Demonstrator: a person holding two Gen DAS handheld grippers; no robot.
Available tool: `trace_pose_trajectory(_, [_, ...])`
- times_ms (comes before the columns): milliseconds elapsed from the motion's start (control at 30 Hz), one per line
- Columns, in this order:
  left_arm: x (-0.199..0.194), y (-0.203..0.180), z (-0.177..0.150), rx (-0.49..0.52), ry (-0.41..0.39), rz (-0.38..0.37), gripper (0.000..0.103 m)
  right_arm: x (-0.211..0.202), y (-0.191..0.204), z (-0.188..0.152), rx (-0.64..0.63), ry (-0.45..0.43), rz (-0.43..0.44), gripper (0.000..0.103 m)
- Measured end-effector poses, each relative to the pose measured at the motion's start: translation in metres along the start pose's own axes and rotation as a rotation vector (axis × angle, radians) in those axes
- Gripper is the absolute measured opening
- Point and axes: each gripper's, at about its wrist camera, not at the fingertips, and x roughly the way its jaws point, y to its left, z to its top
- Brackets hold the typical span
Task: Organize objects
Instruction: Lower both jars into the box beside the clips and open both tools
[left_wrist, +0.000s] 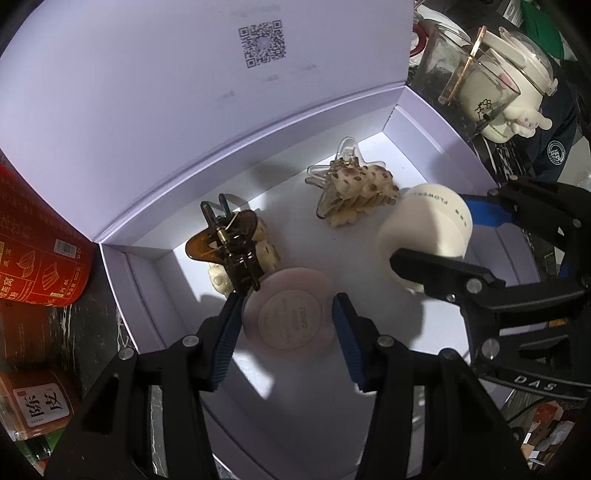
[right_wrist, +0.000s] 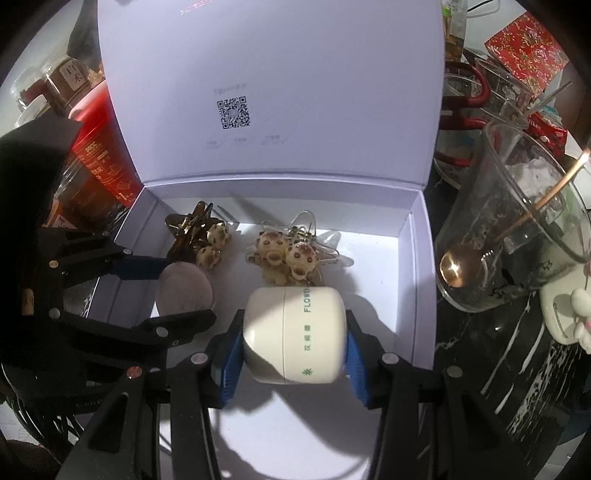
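The left claw (left_wrist: 286, 328) gripped a flat round pinkish compact (left_wrist: 290, 312) at the near left of the open white cardboard box (left_wrist: 140, 291). The right claw (right_wrist: 293, 345) clamped a cream cylindrical jar (right_wrist: 293, 334), its long axis running left-right, over the near-right floor.

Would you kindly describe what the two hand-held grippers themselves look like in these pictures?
Both match. The left hand-held gripper and the right hand-held gripper each have angular black linkage arms joined by round silver pivot pins, ending in blue ribbed finger pads. White letters "DAS" run along the right one's black body in the left wrist view. No sleeves or cables are identifiable.
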Motion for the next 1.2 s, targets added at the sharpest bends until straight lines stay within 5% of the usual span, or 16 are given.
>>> trace_pose_trajectory(300, [0.001, -0.012, -0.005, 0.013, -0.005, 0.030, 0.049, -0.002, 0.005, -0.005, -0.026, 0.002, -0.010, 0.051])
trace_pose_trajectory(467, [0.001, -0.018, -0.008, 0.004, 0.001, 0.057, 0.049, -0.008, 0.005, -0.007, -0.030, -0.007, -0.069, 0.072])
trace_pose_trajectory(900, [-0.025, -0.035, -0.022, -0.049, -0.002, 0.080, 0.065, -0.048, 0.009, -0.023, -0.008, -0.058, -0.086, 0.072])
trace_pose_trajectory(1033, [-0.037, -0.040, -0.027, -0.065, -0.017, 0.073, 0.066, -0.068, 0.038, -0.015, -0.006, -0.070, -0.101, 0.072])
trace_pose_trajectory(1200, [-0.056, -0.049, -0.033, -0.079, -0.035, 0.046, 0.067, -0.084, 0.020, -0.009, -0.027, -0.082, -0.149, 0.072])
